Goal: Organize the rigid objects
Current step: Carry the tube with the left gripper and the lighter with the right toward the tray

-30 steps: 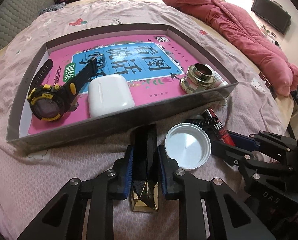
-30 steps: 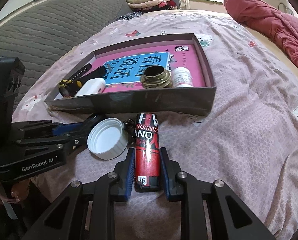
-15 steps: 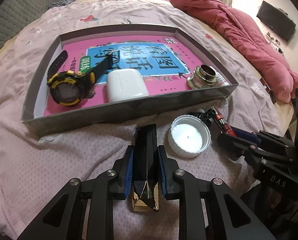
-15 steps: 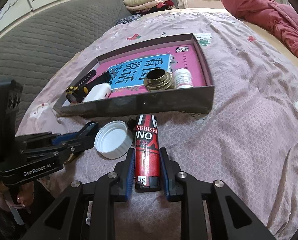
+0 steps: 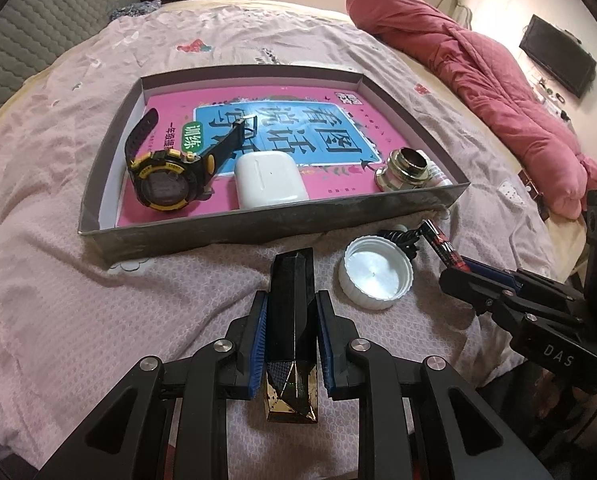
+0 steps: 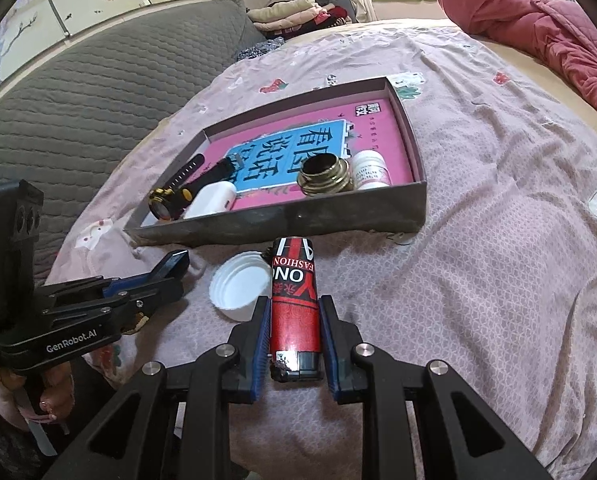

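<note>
I hold a faceted black-and-gold bar (image 5: 292,332) clamped in my left claw (image 5: 291,344) and a red printed lighter (image 6: 295,312) in my right claw (image 6: 294,344). Both long axes point at the grey cardboard tray (image 5: 258,230) directly ahead on the bed.

I see a red lighter (image 6: 295,304), a white cap (image 5: 375,273), a yellow-and-black watch (image 5: 163,179), a pink-and-blue book (image 5: 282,128).
</note>
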Demonstrator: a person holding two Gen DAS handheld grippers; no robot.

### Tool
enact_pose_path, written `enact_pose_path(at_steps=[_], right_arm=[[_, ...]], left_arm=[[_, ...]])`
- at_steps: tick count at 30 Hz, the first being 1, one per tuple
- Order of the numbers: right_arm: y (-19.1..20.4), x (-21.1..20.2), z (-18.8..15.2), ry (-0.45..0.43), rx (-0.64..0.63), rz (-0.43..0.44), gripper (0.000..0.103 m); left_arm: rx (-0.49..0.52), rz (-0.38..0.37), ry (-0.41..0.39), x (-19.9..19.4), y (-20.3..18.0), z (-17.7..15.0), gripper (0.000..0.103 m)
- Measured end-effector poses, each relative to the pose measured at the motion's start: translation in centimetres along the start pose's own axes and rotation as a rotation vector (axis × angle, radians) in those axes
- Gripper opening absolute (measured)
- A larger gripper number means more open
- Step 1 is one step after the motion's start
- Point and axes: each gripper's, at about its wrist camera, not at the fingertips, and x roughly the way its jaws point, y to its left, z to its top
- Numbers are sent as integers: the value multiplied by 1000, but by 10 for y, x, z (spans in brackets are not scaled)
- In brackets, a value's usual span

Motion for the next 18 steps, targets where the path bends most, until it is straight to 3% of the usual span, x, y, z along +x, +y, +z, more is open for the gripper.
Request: enact_pose_path(at_steps=[18], right_arm=[[18,-24,6,-92,-48,15,24]], left_arm=[[3,15,-57,-22,-4,2,23]])
